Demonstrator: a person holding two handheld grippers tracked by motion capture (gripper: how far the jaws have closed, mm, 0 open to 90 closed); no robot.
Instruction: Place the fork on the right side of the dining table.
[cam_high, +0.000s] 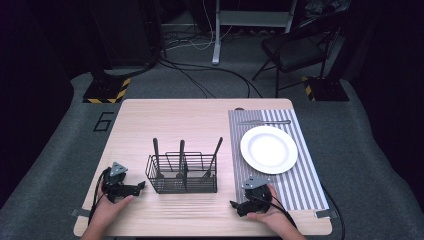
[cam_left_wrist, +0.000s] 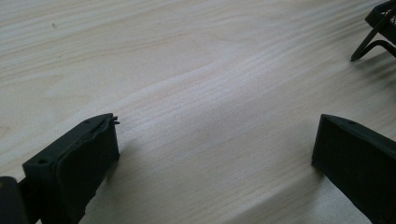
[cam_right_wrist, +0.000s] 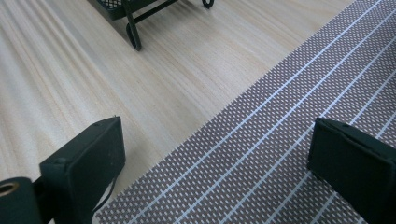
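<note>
High view: nothing is judged begun, cutlery standing in the caddy (cam_high: 182, 173) between the empty, spread left gripper (cam_high: 141, 186) and right gripper (cam_high: 233, 205), the plate (cam_high: 268, 149) bare beyond the latter.

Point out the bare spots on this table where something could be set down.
Widest: the wood between the table's far edge and the wire caddy, left of the striped placemat. Also the near strip between the left gripper and right gripper. Crowded: the placemat's middle, under the white plate.

Bright overhead light on the pale wooden table (cam_high: 165, 125), dark vignetted surroundings, soft low-resolution blur, faint shadows.
</note>
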